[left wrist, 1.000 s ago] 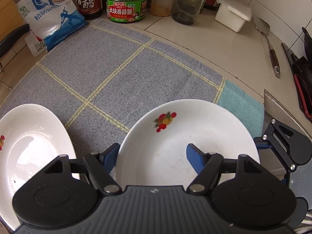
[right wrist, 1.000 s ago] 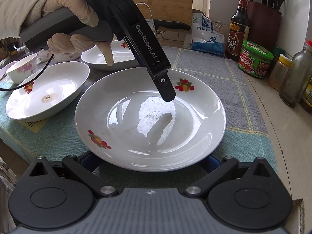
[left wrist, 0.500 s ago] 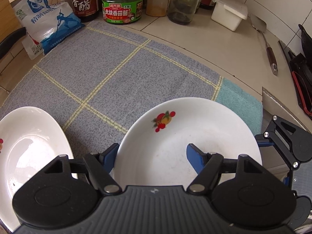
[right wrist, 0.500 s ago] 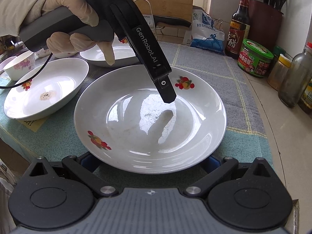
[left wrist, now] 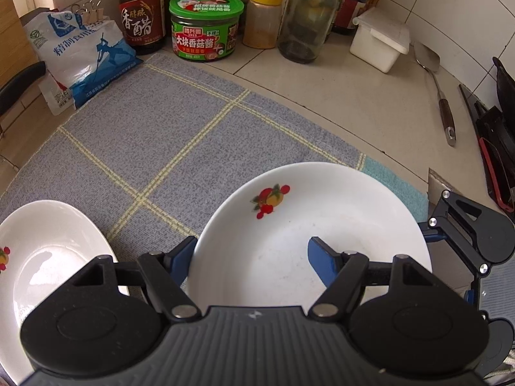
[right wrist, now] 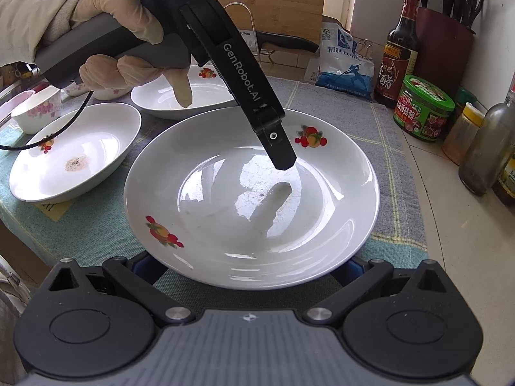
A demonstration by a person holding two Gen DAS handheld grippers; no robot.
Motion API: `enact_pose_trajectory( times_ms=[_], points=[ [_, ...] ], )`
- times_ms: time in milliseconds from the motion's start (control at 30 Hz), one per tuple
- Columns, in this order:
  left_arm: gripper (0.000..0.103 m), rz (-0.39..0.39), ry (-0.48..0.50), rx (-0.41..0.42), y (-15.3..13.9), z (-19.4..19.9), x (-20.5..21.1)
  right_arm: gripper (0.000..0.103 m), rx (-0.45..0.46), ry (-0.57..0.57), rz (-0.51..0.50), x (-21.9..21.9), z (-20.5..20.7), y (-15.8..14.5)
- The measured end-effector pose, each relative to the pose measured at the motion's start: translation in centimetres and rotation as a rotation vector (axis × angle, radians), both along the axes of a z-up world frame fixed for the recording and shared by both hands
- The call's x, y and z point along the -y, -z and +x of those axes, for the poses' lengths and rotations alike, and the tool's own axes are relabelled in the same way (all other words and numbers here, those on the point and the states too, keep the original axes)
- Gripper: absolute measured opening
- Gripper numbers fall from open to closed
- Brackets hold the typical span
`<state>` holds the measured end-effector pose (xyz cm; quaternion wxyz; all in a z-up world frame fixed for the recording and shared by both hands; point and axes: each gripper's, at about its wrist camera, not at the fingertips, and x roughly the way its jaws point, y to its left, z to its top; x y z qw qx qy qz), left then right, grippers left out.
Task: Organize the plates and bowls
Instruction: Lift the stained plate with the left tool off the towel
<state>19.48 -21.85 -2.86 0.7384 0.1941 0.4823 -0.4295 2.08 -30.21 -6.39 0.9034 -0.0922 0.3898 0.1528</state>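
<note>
A white plate with fruit prints lies on the grey checked cloth. My left gripper is open and straddles its rim: one blue finger hangs inside the plate and the other stands outside it. In the right wrist view a gloved hand holds that gripper, and one finger hovers just above the plate's well. My right gripper stands wide open at the plate's near edge, its fingertips hidden below the rim.
Two more white plates and a small floral bowl sit to the left. A salt bag, a vinegar bottle, a green jar, a white box and a spatula line the back of the counter.
</note>
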Motion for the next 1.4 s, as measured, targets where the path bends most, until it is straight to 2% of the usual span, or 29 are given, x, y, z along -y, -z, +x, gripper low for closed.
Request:
enact_pose_trajectory(
  times_ms=[500, 833, 1400],
  points=[
    [0.073, -0.030, -0.045, 0.035, -0.5, 4.8, 3.7, 0.103, 0.021, -0.045, -0.015, 5.0, 5.9, -0.3],
    [0.073, -0.022, -0.078, 0.028, 1.6, 7.4, 5.0, 0.103, 0.011, -0.069, -0.012, 7.3, 9.0, 0.6],
    [0.073, -0.003, -0.104, 0.025, 3.0, 9.3, 5.9, 0.103, -0.011, -0.064, 0.020, 8.5, 10.8, 1.5]
  ],
)
